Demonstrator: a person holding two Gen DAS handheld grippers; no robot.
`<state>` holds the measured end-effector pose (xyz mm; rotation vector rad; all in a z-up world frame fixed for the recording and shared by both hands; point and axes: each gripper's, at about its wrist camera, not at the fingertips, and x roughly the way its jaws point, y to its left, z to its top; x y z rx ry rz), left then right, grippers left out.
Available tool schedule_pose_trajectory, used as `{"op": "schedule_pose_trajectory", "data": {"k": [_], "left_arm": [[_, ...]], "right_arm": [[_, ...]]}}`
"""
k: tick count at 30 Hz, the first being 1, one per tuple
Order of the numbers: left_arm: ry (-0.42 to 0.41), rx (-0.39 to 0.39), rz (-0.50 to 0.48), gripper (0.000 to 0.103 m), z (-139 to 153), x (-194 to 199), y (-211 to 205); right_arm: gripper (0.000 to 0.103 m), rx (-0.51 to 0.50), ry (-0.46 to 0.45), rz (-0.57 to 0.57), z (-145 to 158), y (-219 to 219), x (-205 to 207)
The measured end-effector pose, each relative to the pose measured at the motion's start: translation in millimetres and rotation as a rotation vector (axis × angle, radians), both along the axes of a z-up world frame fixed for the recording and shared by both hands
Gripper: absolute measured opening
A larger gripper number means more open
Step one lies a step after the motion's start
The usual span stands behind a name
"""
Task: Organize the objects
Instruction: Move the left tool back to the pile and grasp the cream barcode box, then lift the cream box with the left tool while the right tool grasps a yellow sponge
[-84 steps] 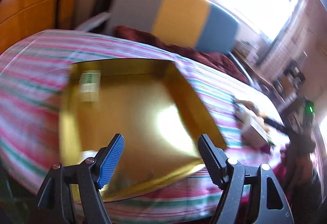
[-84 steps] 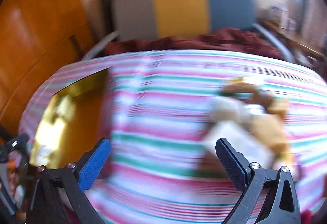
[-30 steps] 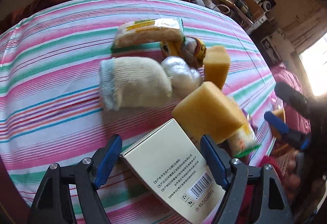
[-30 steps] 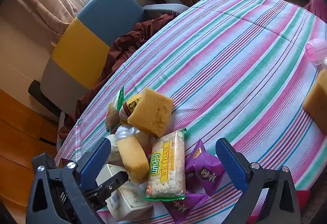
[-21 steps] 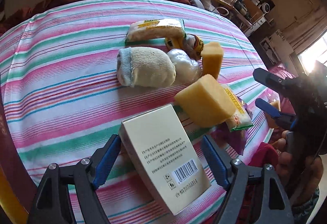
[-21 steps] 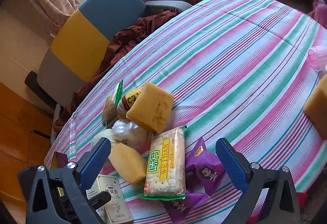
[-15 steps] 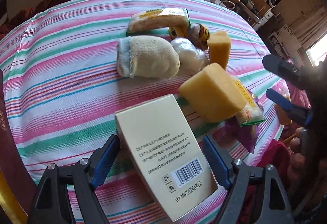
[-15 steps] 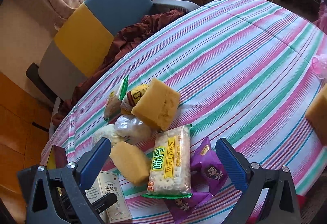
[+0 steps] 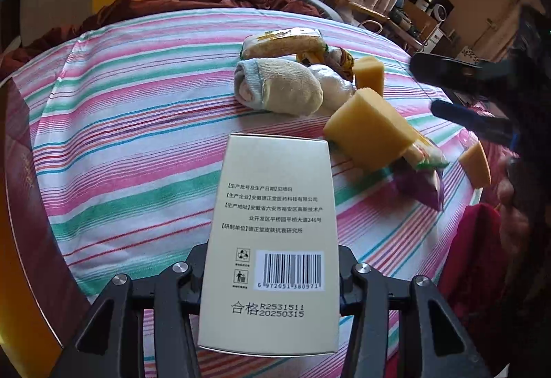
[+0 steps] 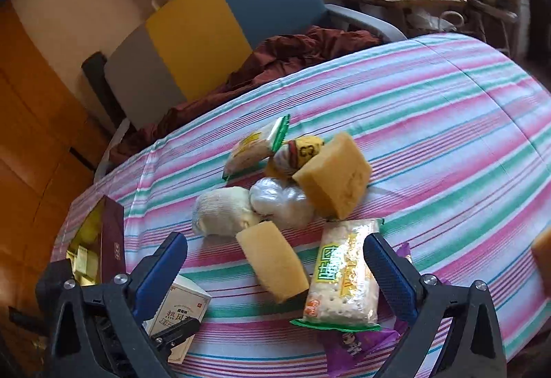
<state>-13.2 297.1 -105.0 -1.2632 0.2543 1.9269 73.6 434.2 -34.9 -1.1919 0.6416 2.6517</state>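
Hiding left claw: cream box

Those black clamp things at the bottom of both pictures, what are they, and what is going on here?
They are hand-held grippers: a person holds one in each hand, and each carries a wide-angle camera looking forward along its two fingers. So there is one picture per gripper.

In the left view, the left gripper is clamped on a pale cream cardboard box with a barcode.

In the right view, the right gripper is open and holds nothing, its blue-padded fingers spread above a pile on the pink, green and white striped tablecloth: yellow sponge blocks, a rolled cream sock, a cracker packet with yellow lettering and a purple snack pouch. At far left sits a dark red box with a gold inside.
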Motion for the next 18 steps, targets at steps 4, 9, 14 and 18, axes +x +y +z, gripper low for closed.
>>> {"op": "schedule_pose_trajectory", "data": {"k": [4, 9, 14, 18], "left_arm": [[0.028, 0.015, 0.003, 0.050, -2.8, 6.4, 2.2], [0.021, 0.037, 0.010, 0.050, -6.0, 7.0, 0.3], [0.015, 0.056, 0.013, 0.051, -7.1, 9.0, -6.0], [0.006, 0.066, 0.017, 0.051, -8.0, 8.3, -7.3]], "right_arm": [[0.089, 0.082, -0.089, 0.055, -15.1, -15.3, -13.8], [0.082, 0.116, -0.147, 0.065, -25.9, -15.5, -24.9], [0.081, 0.138, -0.203, 0.098, -37.3, -20.1, -39.1], [0.039, 0.192, -0.278, 0.129, -51.4, -26.6, -45.5]]}}
